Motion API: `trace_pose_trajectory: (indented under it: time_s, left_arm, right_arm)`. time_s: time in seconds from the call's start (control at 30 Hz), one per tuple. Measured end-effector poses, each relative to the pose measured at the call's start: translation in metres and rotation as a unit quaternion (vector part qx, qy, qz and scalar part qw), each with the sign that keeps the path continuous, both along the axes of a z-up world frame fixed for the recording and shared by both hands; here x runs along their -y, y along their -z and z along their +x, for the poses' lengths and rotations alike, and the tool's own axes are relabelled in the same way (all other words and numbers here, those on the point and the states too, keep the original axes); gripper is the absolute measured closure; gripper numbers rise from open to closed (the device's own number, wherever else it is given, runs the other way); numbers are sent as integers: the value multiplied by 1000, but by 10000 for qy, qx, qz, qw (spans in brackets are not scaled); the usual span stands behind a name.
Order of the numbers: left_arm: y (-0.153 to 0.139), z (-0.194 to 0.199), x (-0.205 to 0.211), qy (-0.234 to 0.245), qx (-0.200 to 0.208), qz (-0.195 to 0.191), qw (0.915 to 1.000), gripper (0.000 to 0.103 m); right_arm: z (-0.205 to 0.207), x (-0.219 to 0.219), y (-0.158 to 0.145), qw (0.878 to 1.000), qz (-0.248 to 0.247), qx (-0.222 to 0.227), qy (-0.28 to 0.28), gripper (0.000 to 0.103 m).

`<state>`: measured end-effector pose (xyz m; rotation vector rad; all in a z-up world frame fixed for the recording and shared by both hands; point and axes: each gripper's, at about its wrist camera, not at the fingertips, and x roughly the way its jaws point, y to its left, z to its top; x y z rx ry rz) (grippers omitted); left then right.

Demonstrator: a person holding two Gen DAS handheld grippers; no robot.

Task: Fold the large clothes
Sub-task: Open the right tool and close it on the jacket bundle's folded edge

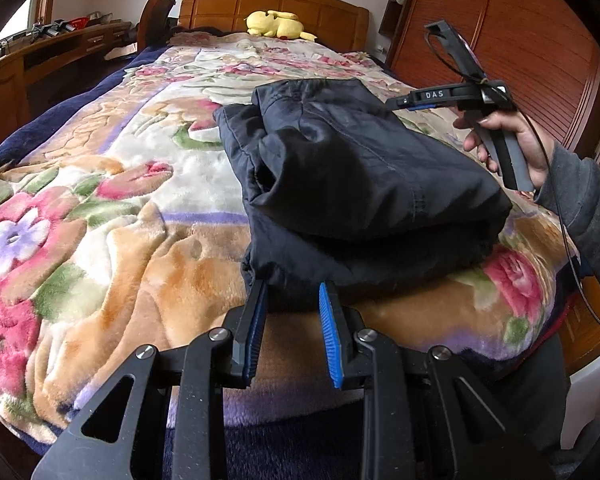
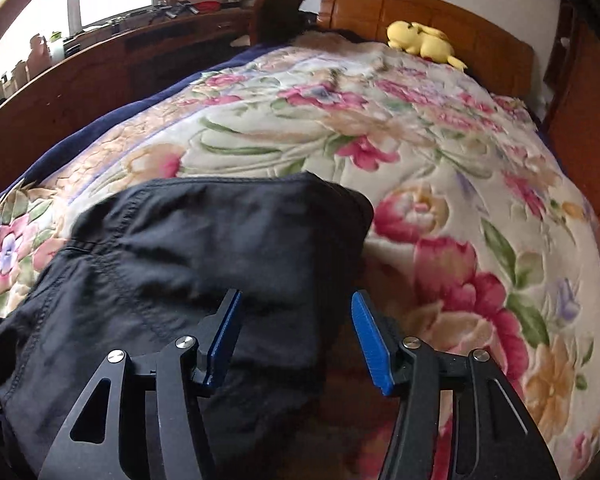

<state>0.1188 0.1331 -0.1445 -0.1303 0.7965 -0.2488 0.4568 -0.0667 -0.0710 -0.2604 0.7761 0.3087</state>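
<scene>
Black gripper fingers frame both views. On the floral blanket [image 1: 100,208] the dark garment [image 1: 352,184] lies near the foot of the bed, already folded into a thick bundle, so folding looks nearly done; next comes a final tuck or squaring up. Left gripper [image 1: 292,300] stands open, empty, at the bundle's near edge; right gripper [image 2: 296,312] hangs wide open and empty over it. Its body reads "DAS".

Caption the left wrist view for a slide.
Left gripper open at the near edge of the folded black garment on the floral blanket; right gripper held over its far corner.
</scene>
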Motion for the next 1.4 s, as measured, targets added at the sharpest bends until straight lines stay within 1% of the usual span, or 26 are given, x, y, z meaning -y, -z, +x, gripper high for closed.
trace_pose_trajectory:
  time_s: [0.13, 0.23, 0.33, 0.43, 0.57, 0.67, 0.77, 0.87, 0.93, 1.0, 1.2, 1.27, 1.3, 1.33, 1.4]
  left_arm:
    - [4, 4, 0, -2, -48, 4, 10000, 75]
    - [4, 6, -1, -2, -76, -14, 10000, 75]
    - [5, 9, -3, 2, -97, -47, 9999, 75]
    - [5, 13, -6, -63, -106, -101, 9999, 75]
    - [7, 18, -11, -111, -148, -277, 9994, 75]
    - [8, 20, -9, -105, -158, -255, 9995, 75]
    - [9, 21, -7, -88, -159, -242, 9995, 75]
    - [10, 21, -9, -88, -155, -284, 9994, 75]
    - [12, 21, -10, -86, -152, -298, 9994, 75]
    - [12, 22, -10, -87, -150, -297, 9994, 75]
    - [12, 26, -7, -117, -163, -265, 9994, 75]
    - [12, 26, -7, -124, -155, -292, 9994, 75]
    - [11, 26, -8, -140, -144, -326, 9993, 75]
    - [12, 28, -10, -149, -129, -348, 9992, 75]
    - [13, 26, -9, -113, -58, -338, 9993, 75]
  right_arm:
    - [8, 1, 0, 9996, 191, -177, -75, 43]
    - [12, 0, 3, 9993, 195, -284, -123, 41]
    - [23, 2, 6, 9994, 154, -280, -114, 38]
    - [33, 5, 8, 9989, 273, -368, -69, 32]
    - [47, 7, 12, 9982, 375, -465, -30, 24]
    - [62, 10, 16, 9970, 536, -553, 13, 19]
    - [74, 10, 23, 9963, 579, -637, -10, 14]
    - [83, 10, 38, 9930, 722, -929, -33, 11]
    - [86, 15, 47, 9899, 922, -1073, 9, 11]
    - [85, 19, 51, 9887, 1060, -1057, 5, 11]
    - [84, 24, 57, 9871, 1178, -1079, -69, 12]
    - [82, 23, 58, 9861, 1235, -1096, -184, 26]
    - [80, 24, 57, 9825, 1402, -1198, -267, 34]
    - [78, 27, 55, 9809, 1497, -1228, -186, 39]
    - [73, 27, 49, 9822, 1455, -1171, -214, 44]
